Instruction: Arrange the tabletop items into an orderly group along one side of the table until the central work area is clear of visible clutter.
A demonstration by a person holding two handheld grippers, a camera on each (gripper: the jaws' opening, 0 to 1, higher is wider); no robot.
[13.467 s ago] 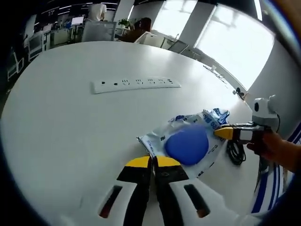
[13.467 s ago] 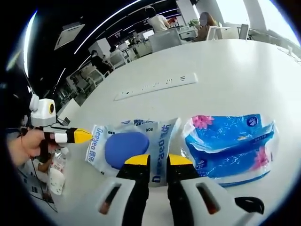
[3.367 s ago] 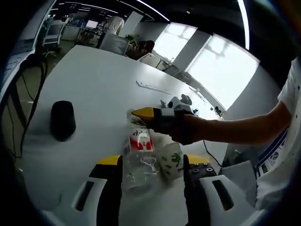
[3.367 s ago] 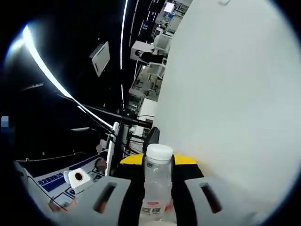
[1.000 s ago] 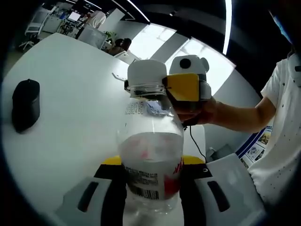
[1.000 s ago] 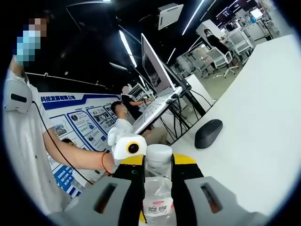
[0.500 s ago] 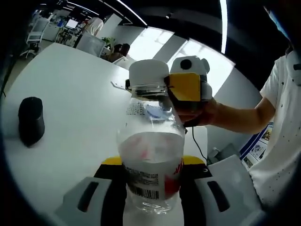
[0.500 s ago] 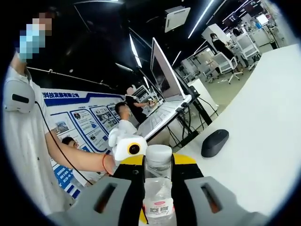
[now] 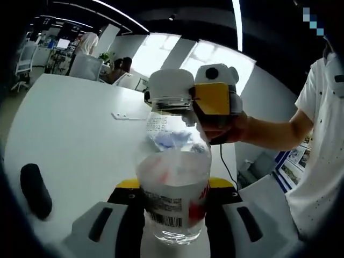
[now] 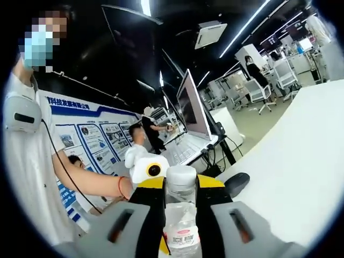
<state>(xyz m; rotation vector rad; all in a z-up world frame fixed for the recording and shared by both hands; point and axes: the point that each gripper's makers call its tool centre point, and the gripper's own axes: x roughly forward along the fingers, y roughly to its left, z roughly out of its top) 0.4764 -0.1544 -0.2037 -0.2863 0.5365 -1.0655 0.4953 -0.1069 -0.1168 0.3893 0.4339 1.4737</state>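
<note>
We see one clear bottle (image 9: pixel 172 188), white cap, pinched by both left gripper (image 9: pixel 173 185) and right gripper (image 10: pixel 180 183); one black mouse (image 9: pixel 35 190).

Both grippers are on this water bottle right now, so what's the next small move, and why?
Probably let one gripper go. The left gripper clamps the bottle at its body and the right gripper clamps it just under the white cap, held above the table. One grip seems enough to carry it to the side.

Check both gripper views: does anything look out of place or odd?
Yes: the clear plastic bottle with a white cap is off the white table, gripped by both the left tool and right tool.
</note>
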